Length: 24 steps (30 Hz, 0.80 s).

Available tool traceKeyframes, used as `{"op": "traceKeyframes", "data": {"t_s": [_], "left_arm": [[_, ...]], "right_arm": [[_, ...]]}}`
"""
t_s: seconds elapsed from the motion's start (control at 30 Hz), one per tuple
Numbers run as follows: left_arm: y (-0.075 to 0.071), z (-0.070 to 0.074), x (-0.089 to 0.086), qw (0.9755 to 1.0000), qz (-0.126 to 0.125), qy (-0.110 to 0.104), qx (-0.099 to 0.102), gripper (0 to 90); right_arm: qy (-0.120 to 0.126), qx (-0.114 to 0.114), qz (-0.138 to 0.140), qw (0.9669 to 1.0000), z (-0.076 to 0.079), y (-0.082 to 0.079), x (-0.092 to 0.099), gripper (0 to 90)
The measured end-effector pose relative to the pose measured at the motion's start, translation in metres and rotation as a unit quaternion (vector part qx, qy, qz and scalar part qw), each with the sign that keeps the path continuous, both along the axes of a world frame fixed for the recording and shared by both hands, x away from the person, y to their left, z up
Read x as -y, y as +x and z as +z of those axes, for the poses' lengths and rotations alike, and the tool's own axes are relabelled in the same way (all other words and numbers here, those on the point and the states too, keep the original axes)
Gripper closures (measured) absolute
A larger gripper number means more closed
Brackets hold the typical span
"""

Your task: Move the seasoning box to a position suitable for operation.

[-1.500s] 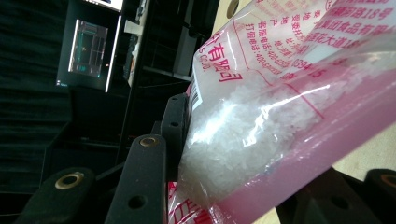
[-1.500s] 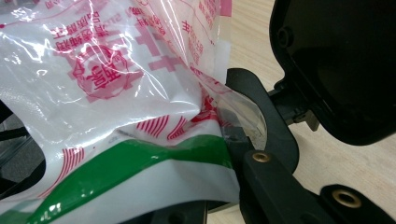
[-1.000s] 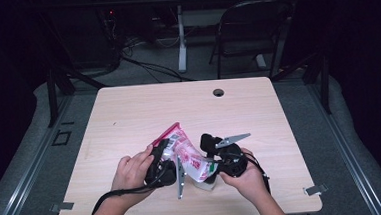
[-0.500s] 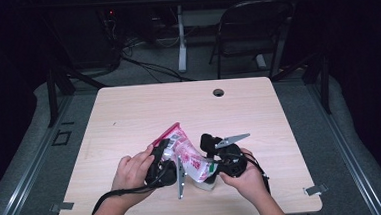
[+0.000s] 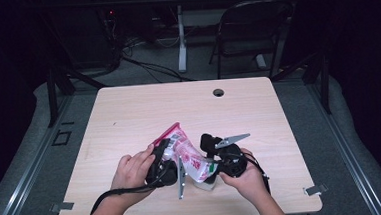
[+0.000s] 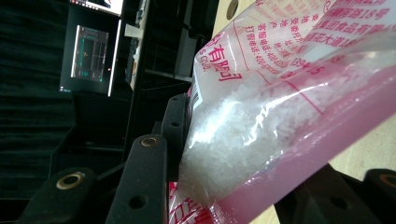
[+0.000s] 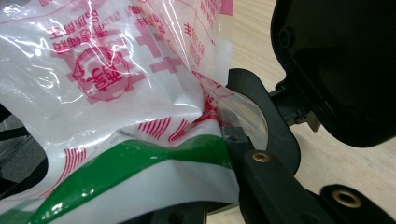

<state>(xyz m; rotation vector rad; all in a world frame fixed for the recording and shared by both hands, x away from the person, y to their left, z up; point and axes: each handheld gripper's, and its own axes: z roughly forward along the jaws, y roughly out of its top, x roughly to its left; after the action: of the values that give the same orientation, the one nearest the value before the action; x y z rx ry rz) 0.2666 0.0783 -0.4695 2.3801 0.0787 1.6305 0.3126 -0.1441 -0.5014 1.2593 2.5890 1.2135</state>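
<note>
A clear plastic bag of white rice (image 5: 189,155) with pink print and a green band lies tilted near the table's front edge, held between both hands. My left gripper (image 5: 167,159) is shut on its pink-edged end; in the left gripper view the grain-filled bag (image 6: 280,70) bulges between the black jaws of that gripper (image 6: 252,154). My right gripper (image 5: 210,169) pinches the other end. The right gripper view has the bag (image 7: 116,84) crumpled where the right gripper (image 7: 219,140) is shut on its sealed edge.
The wooden table (image 5: 143,110) has a cable hole (image 5: 218,92) near its far edge. A folding chair (image 5: 254,28) and cables stand on the floor beyond. A lit monitor (image 6: 91,51) glows in the dark behind.
</note>
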Motion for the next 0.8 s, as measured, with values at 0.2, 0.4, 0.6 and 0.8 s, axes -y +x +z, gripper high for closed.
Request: {"op": "traceKeyframes", "data": {"t_s": [0.2, 0.4, 0.6, 0.8], "left_arm": [[-0.0008, 0.0005, 0.0009, 1.0, -0.001, 0.002, 0.003, 67.2], [-0.0012, 0.0003, 0.0015, 1.0, -0.002, 0.002, 0.007, 67.3], [-0.0019, 0.0012, 0.002, 1.0, -0.002, 0.003, 0.007, 67.3], [-0.0019, 0.0016, 0.0028, 1.0, -0.003, 0.003, 0.007, 67.3]], "right_arm": [[0.0, 0.0, -0.001, 1.0, 0.0004, -0.0002, 0.0002, 89.9], [0.0, 0.001, -0.002, 1.0, 0.0004, -0.0002, 0.0003, 89.9], [0.0, -0.001, -0.001, 1.0, 0.0006, -0.0002, 0.0006, 89.9], [0.0, 0.0, -0.001, 1.0, 0.0006, -0.0004, 0.0008, 89.9]]}}
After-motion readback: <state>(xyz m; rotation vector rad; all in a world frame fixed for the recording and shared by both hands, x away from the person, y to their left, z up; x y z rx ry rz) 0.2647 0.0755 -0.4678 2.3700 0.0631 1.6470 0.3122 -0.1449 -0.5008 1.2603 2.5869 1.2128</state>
